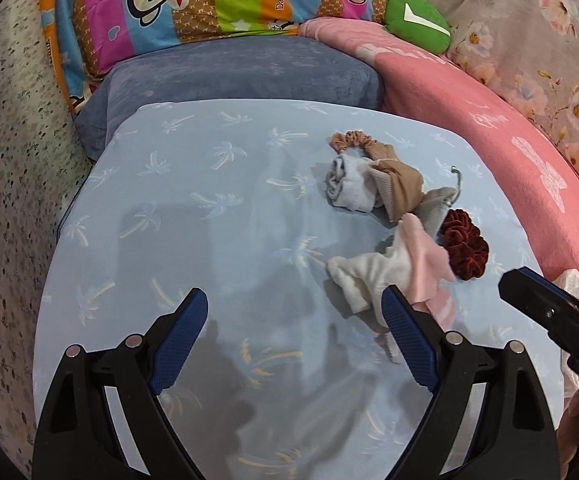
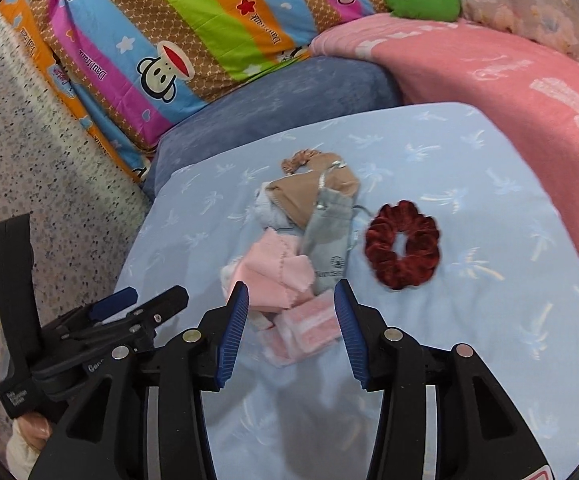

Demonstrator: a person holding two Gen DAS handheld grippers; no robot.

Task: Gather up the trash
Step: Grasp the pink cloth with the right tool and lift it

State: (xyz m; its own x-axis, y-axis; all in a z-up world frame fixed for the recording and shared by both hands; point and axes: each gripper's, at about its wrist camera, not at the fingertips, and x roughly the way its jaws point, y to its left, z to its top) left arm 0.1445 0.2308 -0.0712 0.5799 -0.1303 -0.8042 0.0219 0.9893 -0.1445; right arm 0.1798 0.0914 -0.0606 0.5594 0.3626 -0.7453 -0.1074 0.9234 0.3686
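Left wrist view: left gripper (image 1: 293,316) spread wide, nothing between the blue pads, hanging over the pale blue palm-print sheet (image 1: 193,216). Right fingertip (image 1: 395,306) just at the near edge of a small heap of cloth scraps. In that heap, right of centre: a pink cloth (image 1: 429,256) on a white fuzzy piece (image 1: 369,276), a dark red scrunchie (image 1: 465,248) touching on the right, a grey pouch (image 1: 437,208), a tan sock (image 1: 401,188), a rolled pale blue sock (image 1: 349,184) and a peach scrunchie (image 1: 353,140) at the far end. Right gripper (image 1: 545,312) poking in from the right edge, its opening not readable here.

Right wrist view: right gripper (image 2: 291,300) partly spread, pads clear of everything, pinching nothing. Pink cloth (image 2: 277,268) and a pink-and-white sock (image 2: 309,328) lying between and just beyond the fingertips. Grey pouch (image 2: 329,236) beyond, dark red scrunchie (image 2: 403,244) apart on the right. Left gripper (image 2: 129,308) low at the left.
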